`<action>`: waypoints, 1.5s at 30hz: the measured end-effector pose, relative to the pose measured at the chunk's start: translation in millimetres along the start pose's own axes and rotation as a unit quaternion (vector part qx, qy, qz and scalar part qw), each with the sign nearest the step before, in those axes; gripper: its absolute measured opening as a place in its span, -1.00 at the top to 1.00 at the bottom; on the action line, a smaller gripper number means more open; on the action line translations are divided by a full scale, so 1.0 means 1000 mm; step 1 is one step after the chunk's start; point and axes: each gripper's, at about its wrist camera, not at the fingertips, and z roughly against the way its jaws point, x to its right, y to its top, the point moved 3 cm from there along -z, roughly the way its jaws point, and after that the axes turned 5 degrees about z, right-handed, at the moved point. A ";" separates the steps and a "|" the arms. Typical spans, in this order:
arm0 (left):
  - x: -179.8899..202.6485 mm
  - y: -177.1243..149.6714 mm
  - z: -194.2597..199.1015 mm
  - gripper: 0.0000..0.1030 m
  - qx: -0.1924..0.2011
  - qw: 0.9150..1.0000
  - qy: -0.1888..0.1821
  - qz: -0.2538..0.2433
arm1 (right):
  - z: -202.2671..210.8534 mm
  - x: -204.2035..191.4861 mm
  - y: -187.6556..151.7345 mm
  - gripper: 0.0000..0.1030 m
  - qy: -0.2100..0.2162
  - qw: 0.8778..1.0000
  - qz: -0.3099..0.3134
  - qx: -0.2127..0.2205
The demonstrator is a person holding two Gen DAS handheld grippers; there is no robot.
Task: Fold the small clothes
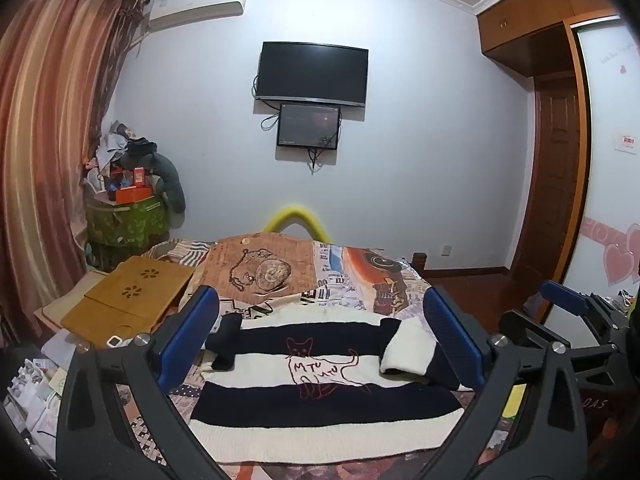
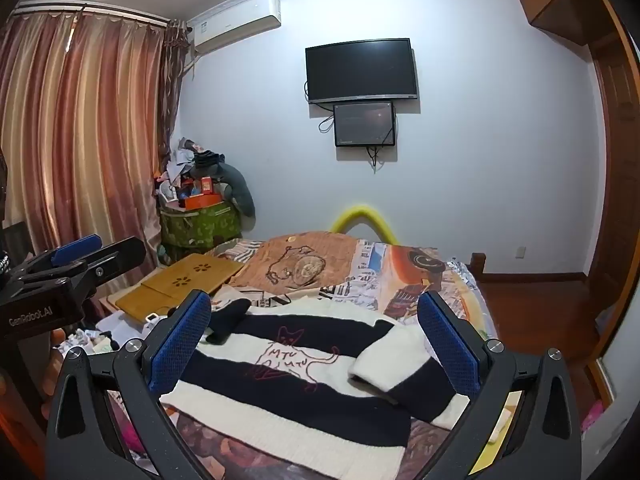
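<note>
A striped sweater point(image 1: 320, 392) in black and white bands, bearing an outlined cat, is shown laid flat on the patterned bed point(image 1: 360, 276) in the lower centre of both views, with both sleeves folded inward across the body. The left gripper point(image 1: 320, 336) and the right gripper point(image 2: 316, 344) are seen above its near edge, each with jaws spread wide and released, nothing being held between the blue pads. A wooden lap tray point(image 1: 128, 300) is seen at the left edge of the bed, close beside the sweater's left sleeve. A yellow curved bar point(image 1: 298, 220) rises behind the far end of the bed. At left, before the curtain point(image 1: 48, 120), a green fabric bin point(image 1: 128, 220) is heaped with orange boxes and crumpled clothing. Two dark screens point(image 1: 312, 76) are mounted on the far wall.
</note>
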 end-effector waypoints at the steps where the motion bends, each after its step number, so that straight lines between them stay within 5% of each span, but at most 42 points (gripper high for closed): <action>1: 0.000 0.000 0.000 -1.00 0.000 1.000 -0.001 -0.001 | 0.000 -0.001 0.000 -0.99 0.000 1.000 0.000 -0.001; 45: -0.006 0.001 -0.001 -1.00 0.007 1.000 0.010 -0.001 | 0.006 -0.005 0.013 -0.99 0.001 1.000 -0.011 0.020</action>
